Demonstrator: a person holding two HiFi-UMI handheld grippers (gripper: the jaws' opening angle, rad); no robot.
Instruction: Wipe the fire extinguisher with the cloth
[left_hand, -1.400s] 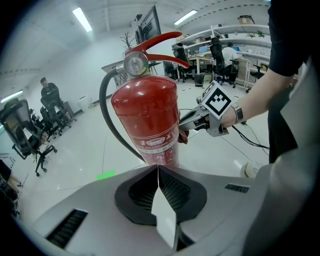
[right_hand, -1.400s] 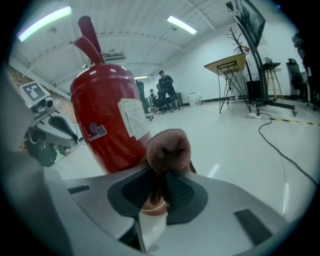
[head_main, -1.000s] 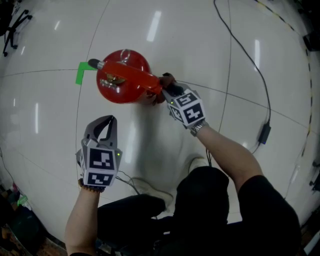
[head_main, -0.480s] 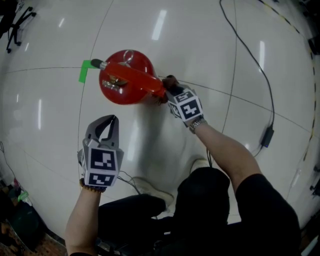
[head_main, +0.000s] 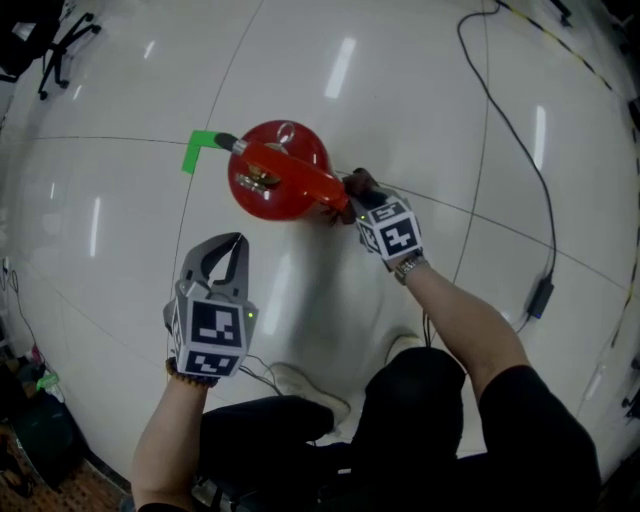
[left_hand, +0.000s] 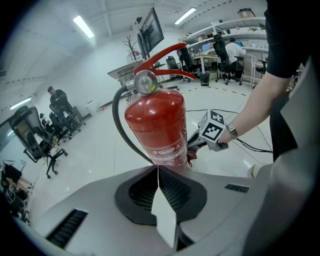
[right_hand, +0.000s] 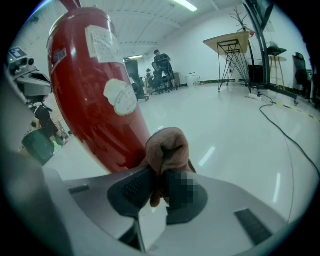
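One cloth (right_hand: 167, 145) in right tool (right_hand: 159, 177) touches extinguisher (right_hand: 95, 100).

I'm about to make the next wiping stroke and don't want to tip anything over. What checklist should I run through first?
1. Cloth clamped in right gripper: ok.
2. Cloth against fire extinguisher, low on its side: ok.
3. Fire extinguisher upright on floor: ok.
4. Left gripper steadying it: not ok; shut, empty, apart from it.
5. Hose away from the cloth side: ok.
6. How much is already wiped: cannot tell.
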